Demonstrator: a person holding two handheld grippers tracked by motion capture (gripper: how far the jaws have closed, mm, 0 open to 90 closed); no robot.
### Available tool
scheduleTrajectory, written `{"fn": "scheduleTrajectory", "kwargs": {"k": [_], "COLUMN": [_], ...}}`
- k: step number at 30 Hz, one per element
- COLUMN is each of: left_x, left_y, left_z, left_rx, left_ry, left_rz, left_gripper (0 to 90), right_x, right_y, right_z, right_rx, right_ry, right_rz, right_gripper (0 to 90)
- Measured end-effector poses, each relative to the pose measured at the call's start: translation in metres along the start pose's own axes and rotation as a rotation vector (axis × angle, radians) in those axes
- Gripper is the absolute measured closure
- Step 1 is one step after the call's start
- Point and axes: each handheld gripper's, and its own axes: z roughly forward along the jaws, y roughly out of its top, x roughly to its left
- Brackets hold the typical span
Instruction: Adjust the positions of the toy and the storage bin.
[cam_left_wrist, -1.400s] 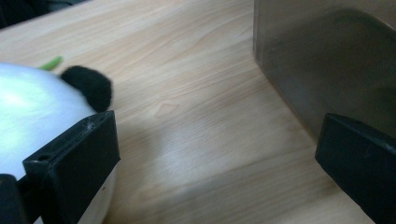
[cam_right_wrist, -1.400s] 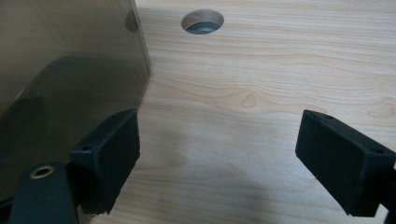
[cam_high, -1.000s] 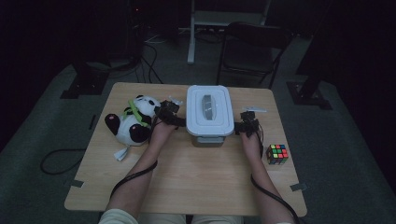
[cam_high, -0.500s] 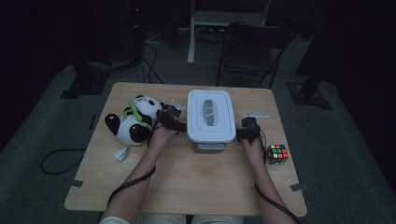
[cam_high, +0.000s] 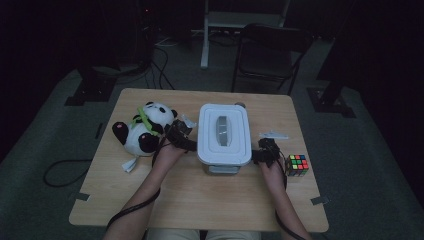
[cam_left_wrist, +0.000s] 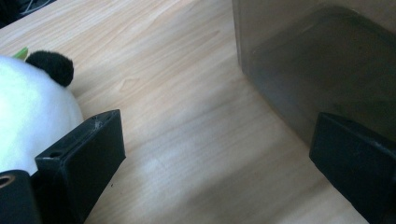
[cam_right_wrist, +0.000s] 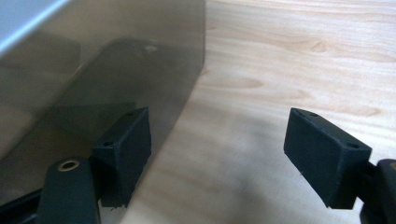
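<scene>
White-lidded box (cam_high: 223, 135) has slid nearer between both grippers, so the person seems to be dragging it in. Left gripper (cam_left_wrist: 219, 154): jaws wide, empty, box wall at one jaw, panda (cam_left_wrist: 28, 112) cut off. Right gripper (cam_right_wrist: 229, 154): wide, empty; contact with the box unclear.

1 lidded bin (cam_high: 223, 134), 1 plush panda (cam_high: 142, 131), 1 puzzle cube (cam_high: 297, 164), 2 grippers, 1 chair (cam_high: 270, 56).

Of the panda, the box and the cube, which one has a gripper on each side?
The white lidded box: the left gripper flanks one side, the right gripper the other.
</scene>
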Motion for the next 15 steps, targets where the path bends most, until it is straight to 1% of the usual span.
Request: {"fn": "scheduleTrajectory", "kwargs": {"k": [2, 6, 8, 9, 14, 15], "left_x": [-0.001, -0.006, -0.009, -0.01, -0.016, -0.016], "left_y": [-0.003, -0.011, -0.014, -0.015, -0.02, -0.02], "left_z": [-0.003, -0.01, -0.015, -0.017, -0.024, -0.024], "left_rx": [0.0, 0.0, 0.004, 0.0, -0.001, -0.001], "left_ry": [-0.003, -0.001, 0.003, 0.005, 0.009, 0.009], "left_rz": [0.007, 0.022, 0.038, 0.044, 0.06, 0.06], "left_gripper": [4.1, 4.8, 4.8, 4.8, 4.9, 4.9], "right_x": [0.005, 0.013, 0.016, 0.017, 0.023, 0.023], "right_y": [-0.004, -0.014, -0.018, -0.02, -0.031, -0.031], "right_z": [-0.005, -0.014, -0.018, -0.021, -0.033, -0.033], "right_rx": [-0.011, -0.03, -0.03, -0.033, -0.036, -0.036], "right_ry": [-0.001, 0.01, 0.016, 0.014, 0.023, 0.023], "right_rz": [-0.013, -0.021, -0.022, -0.031, -0.042, -0.042], "right_gripper": [22.7, 22.8, 22.8, 22.9, 23.0, 23.0]}}
